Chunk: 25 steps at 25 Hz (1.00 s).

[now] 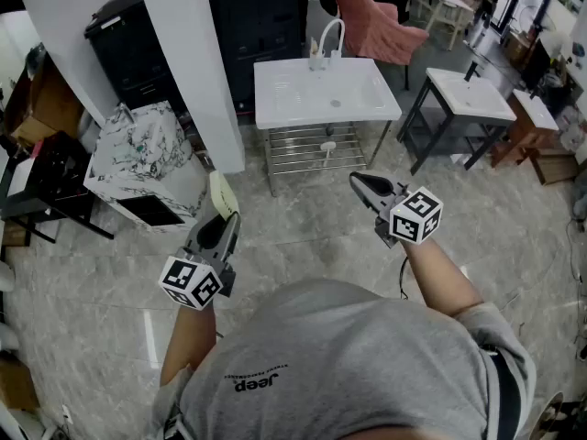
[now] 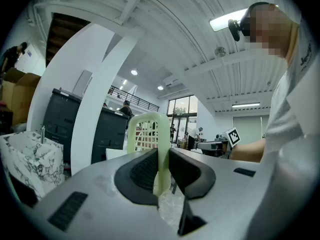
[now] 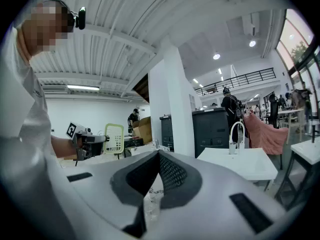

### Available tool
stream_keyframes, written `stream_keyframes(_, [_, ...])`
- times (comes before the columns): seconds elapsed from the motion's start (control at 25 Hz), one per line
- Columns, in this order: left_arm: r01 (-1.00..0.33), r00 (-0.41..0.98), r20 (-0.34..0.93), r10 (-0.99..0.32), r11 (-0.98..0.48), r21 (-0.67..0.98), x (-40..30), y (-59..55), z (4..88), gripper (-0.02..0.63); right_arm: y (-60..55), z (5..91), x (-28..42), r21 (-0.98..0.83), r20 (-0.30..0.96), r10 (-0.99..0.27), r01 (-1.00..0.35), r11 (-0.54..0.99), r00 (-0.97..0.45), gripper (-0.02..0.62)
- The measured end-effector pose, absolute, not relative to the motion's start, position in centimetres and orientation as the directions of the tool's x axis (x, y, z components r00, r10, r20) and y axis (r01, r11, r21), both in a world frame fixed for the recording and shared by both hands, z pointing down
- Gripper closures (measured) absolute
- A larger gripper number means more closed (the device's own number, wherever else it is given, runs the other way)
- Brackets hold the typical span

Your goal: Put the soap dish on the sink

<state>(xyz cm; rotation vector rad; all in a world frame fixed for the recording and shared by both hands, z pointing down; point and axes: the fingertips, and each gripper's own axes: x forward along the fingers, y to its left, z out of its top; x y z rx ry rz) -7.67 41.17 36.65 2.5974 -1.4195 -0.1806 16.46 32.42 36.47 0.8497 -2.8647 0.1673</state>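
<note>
The soap dish (image 1: 222,193) is a pale green plastic tray with a lattice bottom. It stands on edge between the jaws of my left gripper (image 1: 228,221), which is shut on it over the tiled floor. In the left gripper view the soap dish (image 2: 148,134) rises above the pads of my left gripper (image 2: 162,156). My right gripper (image 1: 358,181) hangs to the right with its jaws shut and nothing in them. The white sink (image 1: 326,92) with its faucet (image 1: 326,42) stands ahead, well beyond both grippers. The right gripper view shows my right gripper (image 3: 159,154), the soap dish (image 3: 114,138) and the sink (image 3: 242,162).
A white pillar (image 1: 195,71) stands left of the sink, with a marble-patterned box (image 1: 147,149) beside it. A black cabinet (image 1: 257,16) is behind. A second sink stand (image 1: 470,94) stands on the right. A metal rack (image 1: 312,149) sits under the sink.
</note>
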Motion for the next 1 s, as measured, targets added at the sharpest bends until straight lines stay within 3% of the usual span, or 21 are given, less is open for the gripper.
stream_keyframes(0.68, [-0.824, 0.539, -0.019, -0.842, -0.531, 0.199, -5.9, 40.8, 36.6, 0.541, 32.5, 36.5, 17.4, -0.082, 0.171, -0.499, -0.517, 0.852, -0.850, 0.526])
stream_keyframes(1.0, [-0.833, 0.527, -0.025, -0.850, -0.522, 0.186, -1.2, 40.6, 35.9, 0.541, 32.3, 35.7, 21.6, -0.066, 0.165, -0.482, -0.497, 0.865, -0.861, 0.526])
